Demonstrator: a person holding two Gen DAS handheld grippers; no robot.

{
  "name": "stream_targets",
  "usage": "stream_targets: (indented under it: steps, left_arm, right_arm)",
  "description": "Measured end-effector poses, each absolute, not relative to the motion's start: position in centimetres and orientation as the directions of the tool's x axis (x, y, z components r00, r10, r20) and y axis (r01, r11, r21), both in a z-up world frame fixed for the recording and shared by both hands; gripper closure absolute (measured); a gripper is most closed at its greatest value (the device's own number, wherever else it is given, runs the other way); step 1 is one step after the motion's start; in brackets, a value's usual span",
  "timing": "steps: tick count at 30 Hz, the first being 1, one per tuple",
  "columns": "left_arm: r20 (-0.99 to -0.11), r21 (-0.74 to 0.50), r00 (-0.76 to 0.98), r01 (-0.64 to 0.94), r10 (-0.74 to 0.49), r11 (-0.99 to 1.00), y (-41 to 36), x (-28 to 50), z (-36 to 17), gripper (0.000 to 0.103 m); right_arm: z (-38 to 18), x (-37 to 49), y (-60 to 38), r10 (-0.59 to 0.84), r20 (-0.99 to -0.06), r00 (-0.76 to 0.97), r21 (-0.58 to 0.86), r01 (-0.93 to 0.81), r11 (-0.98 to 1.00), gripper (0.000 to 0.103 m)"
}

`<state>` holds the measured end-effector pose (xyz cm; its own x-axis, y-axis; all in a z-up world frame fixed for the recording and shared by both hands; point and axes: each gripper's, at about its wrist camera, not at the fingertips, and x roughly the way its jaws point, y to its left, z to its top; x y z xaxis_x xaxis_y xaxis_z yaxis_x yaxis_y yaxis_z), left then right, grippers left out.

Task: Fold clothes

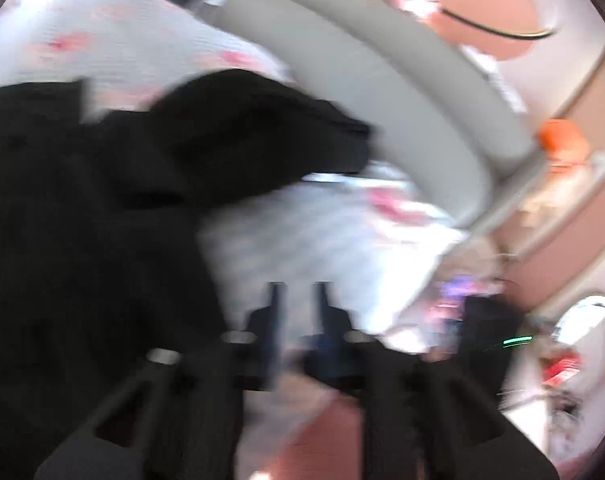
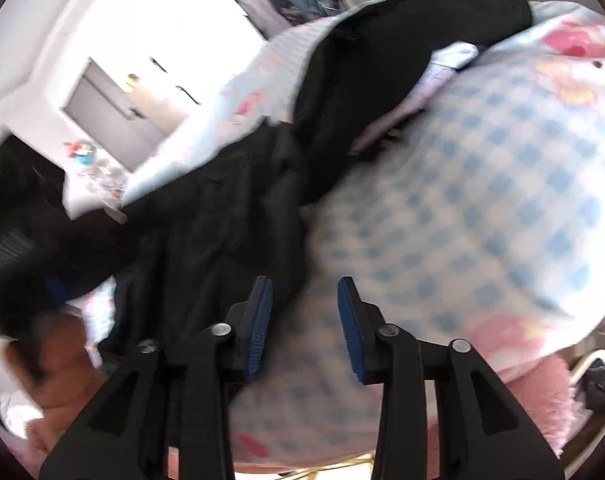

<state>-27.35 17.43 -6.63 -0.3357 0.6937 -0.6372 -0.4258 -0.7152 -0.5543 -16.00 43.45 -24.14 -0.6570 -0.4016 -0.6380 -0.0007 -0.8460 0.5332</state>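
On the checked bed cover [image 2: 482, 200] the black garment [image 2: 230, 216] lies rumpled, long axis running diagonally. Right claw [image 2: 304, 328] and left claw [image 1: 298, 320] both stand apart, holding nothing.

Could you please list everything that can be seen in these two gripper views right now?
black garment: one, black, crumpled across the bed, left of the checked cover.
bed cover: one, white with blue checks and pink prints, spread under the garment.
headboard: one, grey, padded, curving behind the bed in the left wrist view.
orange object: one, orange, beside the headboard's end; too blurred to identify.
cabinet: one, white and grey, beyond the bed's far edge.
left gripper: one, black, open, nothing between its fingers.
right gripper: one, black with blue pads, open, empty, above the cover.
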Motion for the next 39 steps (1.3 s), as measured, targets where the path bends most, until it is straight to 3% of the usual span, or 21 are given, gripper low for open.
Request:
stream_targets:
  steps: [1, 2, 5, 6, 8, 10, 12, 13, 15, 19, 21, 22, 23, 24, 27, 29, 33, 35, 37, 38, 39]
  left_arm:
    - [-0.669, -0.561, -0.345, -0.347, 0.658, -0.752, 16.2, -28.5, -8.0, 0.056]
    - [-0.678, -0.590, -0.336, -0.282, 0.654, -0.756, 15.3, -29.5, -9.3, 0.056]
    - [-0.677, -0.647, -0.305, -0.186, 0.670, -0.739, 14.7, -31.5, -12.0, 0.053]
    - [-0.679, -0.657, -0.296, -0.166, 0.672, -0.736, 14.8, -32.1, -12.8, 0.051]
    - [-0.681, -0.674, -0.277, -0.125, 0.678, -0.728, 15.0, -33.2, -14.4, 0.034]
    - [-0.713, -0.648, -0.259, -0.114, 0.652, -0.753, 16.2, -34.3, -15.7, 0.034]
    - [-0.760, -0.591, -0.242, -0.129, 0.603, -0.796, 18.1, -35.3, -16.7, 0.070]
    - [-0.771, -0.566, -0.246, -0.159, 0.588, -0.809, 19.1, -35.1, -16.4, 0.099]
    - [-0.744, -0.549, -0.283, -0.257, 0.605, -0.795, 21.1, -34.0, -14.2, 0.101]
    - [-0.600, -0.609, -0.236, -0.485, 0.764, -0.628, 25.7, -29.9, -8.2, 0.101]
    - [-0.554, -0.625, -0.168, -0.563, 0.815, -0.541, 28.0, -27.9, -6.7, 0.097]
    - [-0.563, -0.607, -0.151, -0.592, 0.812, -0.531, 28.9, -27.1, -6.8, 0.082]
    - [-0.571, -0.596, -0.135, -0.610, 0.810, -0.523, 29.6, -26.5, -6.9, 0.068]
    - [-0.575, -0.615, -0.122, -0.587, 0.809, -0.526, 29.5, -26.6, -7.5, 0.064]
    - [-0.565, -0.671, -0.101, -0.522, 0.819, -0.527, 28.4, -26.8, -8.6, 0.063]
    - [-0.557, -0.660, -0.157, -0.513, 0.816, -0.549, 25.7, -25.9, -8.4, 0.049]
    - [-0.631, -0.569, -0.294, -0.454, 0.718, -0.686, 18.9, -24.1, -9.0, 0.047]
    - [-0.672, -0.527, -0.351, -0.393, 0.653, -0.754, 15.4, -23.4, -9.8, 0.047]
    - [-0.722, -0.503, -0.371, -0.300, 0.585, -0.811, 12.7, -22.9, -11.7, 0.047]
    - [-0.744, -0.490, -0.377, -0.255, 0.552, -0.834, 11.4, -22.7, -12.7, 0.047]
    - [-0.757, -0.482, -0.381, -0.221, 0.530, -0.848, 10.0, -22.2, -13.5, 0.047]
  right_arm:
    - [-24.0, -16.2, 43.0, -0.425, -0.623, -0.657, 0.540, 0.032, -0.841, 0.032]
    - [-24.0, -16.9, 42.0, -0.445, -0.630, -0.636, 0.527, 0.071, -0.847, 0.010]
    - [-26.4, -19.8, 39.1, -0.482, -0.675, -0.558, 0.519, 0.105, -0.848, 0.011]
    - [-27.3, -20.3, 38.6, -0.471, -0.697, -0.541, 0.511, 0.086, -0.855, 0.018]
    - [-29.0, -21.2, 37.7, -0.431, -0.745, -0.509, 0.484, 0.031, -0.874, 0.034]
    - [-29.9, -21.3, 37.7, -0.388, -0.775, -0.499, 0.457, -0.017, -0.889, 0.039]
    - [-29.3, -20.7, 38.3, -0.364, -0.774, -0.518, 0.442, -0.029, -0.897, 0.039]
    - [-28.9, -20.3, 38.6, -0.352, -0.774, -0.527, 0.433, -0.035, -0.901, 0.038]
    - [-27.6, -19.4, 40.1, -0.335, -0.763, -0.553, 0.433, -0.052, -0.900, 0.033]
    - [-24.7, -17.0, 43.5, -0.253, -0.737, -0.626, 0.400, -0.104, -0.911, 0.026]
    - [-23.4, -16.2, 43.4, -0.206, -0.745, -0.635, 0.325, -0.075, -0.943, 0.017]
    - [-22.9, -16.0, 42.8, -0.187, -0.753, -0.630, 0.276, -0.044, -0.960, 0.017]
    - [-23.4, -16.1, 42.8, -0.209, -0.755, -0.622, 0.299, -0.042, -0.953, 0.021]
    - [-23.9, -16.2, 42.7, -0.231, -0.755, -0.613, 0.323, -0.041, -0.946, 0.030]
    - [-25.4, -16.5, 42.6, -0.297, -0.753, -0.587, 0.393, -0.039, -0.919, 0.016]
    - [-26.7, -17.5, 43.1, -0.349, -0.737, -0.579, 0.473, -0.072, -0.878, 0.016]
    - [-28.1, -20.5, 42.6, -0.410, -0.684, -0.603, 0.545, -0.049, -0.837, 0.015]
    - [-29.7, -22.5, 42.1, -0.341, -0.747, -0.570, 0.470, -0.091, -0.878, 0.015]
    - [-31.4, -24.6, 41.6, -0.268, -0.803, -0.532, 0.391, -0.129, -0.911, 0.041]
    - [-32.1, -25.6, 41.3, -0.234, -0.825, -0.515, 0.353, -0.145, -0.924, 0.067]
    - [-31.3, -25.8, 41.5, -0.241, -0.809, -0.535, 0.362, -0.130, -0.923, 0.076]
